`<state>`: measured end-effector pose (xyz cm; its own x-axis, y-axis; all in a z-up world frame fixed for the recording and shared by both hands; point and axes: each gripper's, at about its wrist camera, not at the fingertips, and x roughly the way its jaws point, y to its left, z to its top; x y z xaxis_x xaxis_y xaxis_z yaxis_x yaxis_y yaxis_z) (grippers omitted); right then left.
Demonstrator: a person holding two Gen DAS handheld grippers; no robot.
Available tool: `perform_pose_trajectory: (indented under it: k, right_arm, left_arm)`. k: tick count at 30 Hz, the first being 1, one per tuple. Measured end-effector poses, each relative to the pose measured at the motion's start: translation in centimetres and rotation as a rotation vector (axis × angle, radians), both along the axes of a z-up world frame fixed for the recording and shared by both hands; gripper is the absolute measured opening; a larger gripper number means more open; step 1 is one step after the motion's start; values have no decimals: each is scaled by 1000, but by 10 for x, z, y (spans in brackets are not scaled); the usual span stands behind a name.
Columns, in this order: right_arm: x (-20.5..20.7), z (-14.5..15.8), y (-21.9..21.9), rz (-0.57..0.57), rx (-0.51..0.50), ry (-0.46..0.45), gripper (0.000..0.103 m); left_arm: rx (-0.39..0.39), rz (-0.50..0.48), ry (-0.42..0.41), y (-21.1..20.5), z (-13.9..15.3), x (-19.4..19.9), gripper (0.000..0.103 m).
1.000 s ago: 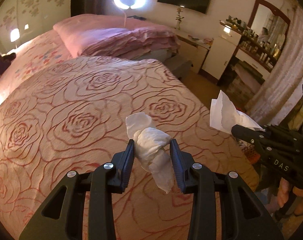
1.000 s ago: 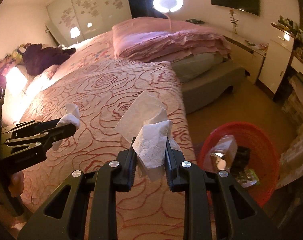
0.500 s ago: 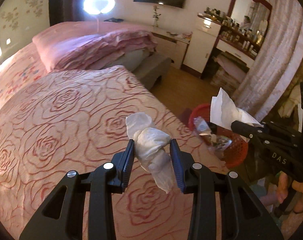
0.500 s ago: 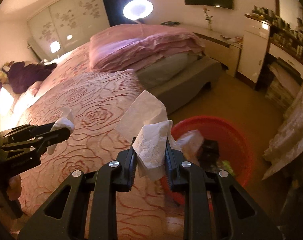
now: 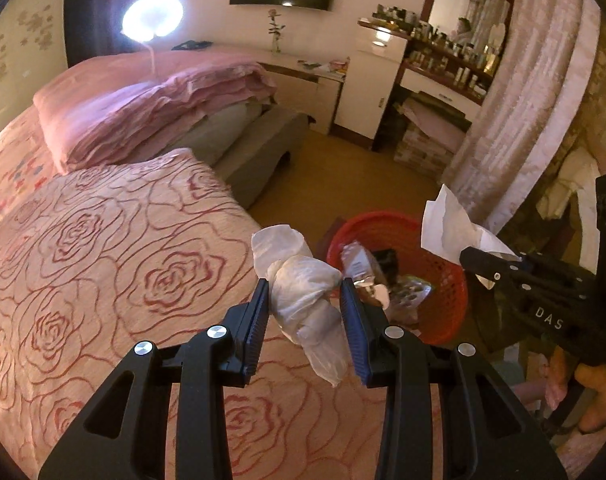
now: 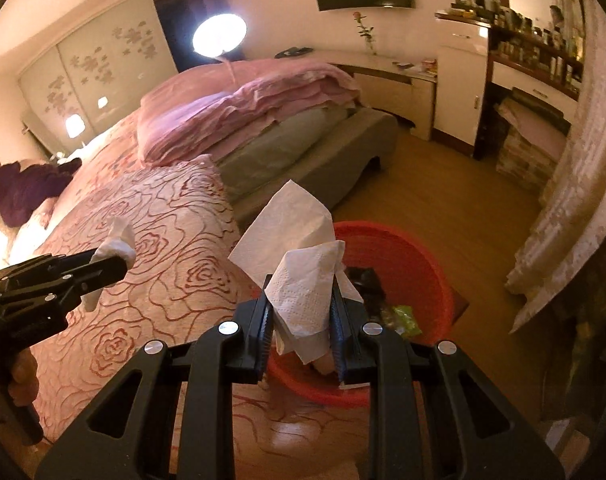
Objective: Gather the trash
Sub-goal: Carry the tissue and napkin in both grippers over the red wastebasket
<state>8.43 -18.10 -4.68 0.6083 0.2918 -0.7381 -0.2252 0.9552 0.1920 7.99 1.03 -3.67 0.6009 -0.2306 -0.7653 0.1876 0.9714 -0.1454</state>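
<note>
My left gripper [image 5: 305, 300] is shut on a crumpled white tissue wad [image 5: 303, 292], held over the corner of the bed beside the red basket [image 5: 443, 280]. The basket holds wrappers and other trash. My right gripper [image 6: 301, 304] is shut on a flat white paper napkin [image 6: 299, 264] and hangs above the basket's near rim [image 6: 415, 256]. In the left wrist view the right gripper [image 5: 469, 258] with its napkin [image 5: 447, 228] shows at the right. In the right wrist view the left gripper [image 6: 115, 264] with its tissue wad [image 6: 117, 244] shows at the left.
A bed with a rose-patterned cover [image 5: 103, 264] fills the left, with folded pink bedding [image 5: 155, 104] behind. The basket stands on the wooden floor [image 6: 443, 200] at the bed's corner. A white cabinet [image 6: 459, 92], a cluttered shelf and a curtain [image 6: 563, 216] line the right.
Both grippers have swung right from over the bed toward the red basket, which has come into view under them. Each still holds its tissue.
</note>
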Motion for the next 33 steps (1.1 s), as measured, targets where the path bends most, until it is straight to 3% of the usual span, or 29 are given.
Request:
perform_pose_trajectory:
  k: [14,33]
  right_arm:
    - [-1,4,-43,-103,-15,-16,24]
    - [13,-23,-79,-174,-11,52,24]
  left_arm:
    - [6,-121,0,-56,4,26,34]
    - [9,-219,77,-106,-29,45,34]
